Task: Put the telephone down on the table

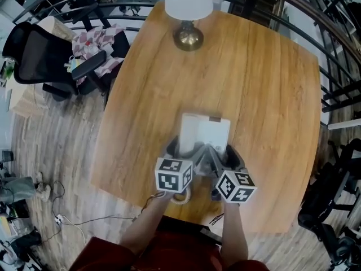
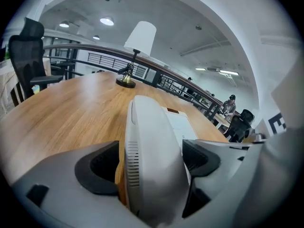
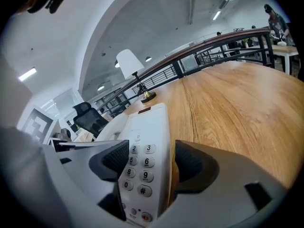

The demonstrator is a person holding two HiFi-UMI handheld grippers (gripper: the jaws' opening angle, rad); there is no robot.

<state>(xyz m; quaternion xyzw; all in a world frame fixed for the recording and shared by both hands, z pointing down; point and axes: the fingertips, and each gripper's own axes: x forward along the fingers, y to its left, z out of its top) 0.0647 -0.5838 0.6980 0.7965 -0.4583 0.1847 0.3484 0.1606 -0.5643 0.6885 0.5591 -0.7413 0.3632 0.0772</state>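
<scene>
Left gripper [image 2: 152, 163] is clamped on the handset [image 2: 151, 127] side of the telephone [image 1: 206, 132], and the right gripper [image 3: 153, 160] pinches the keypad [image 3: 138, 170] side. Both have it by the near end, I'd guess so it stays level and the handset doesn't slide off going down. The phone's white and slim, with pale number keys. It's over the near part of the wooden table [image 1: 271, 95], and I can't tell if it's touching. The lamp [image 1: 188, 16] stands well apart at the far edge.
</scene>
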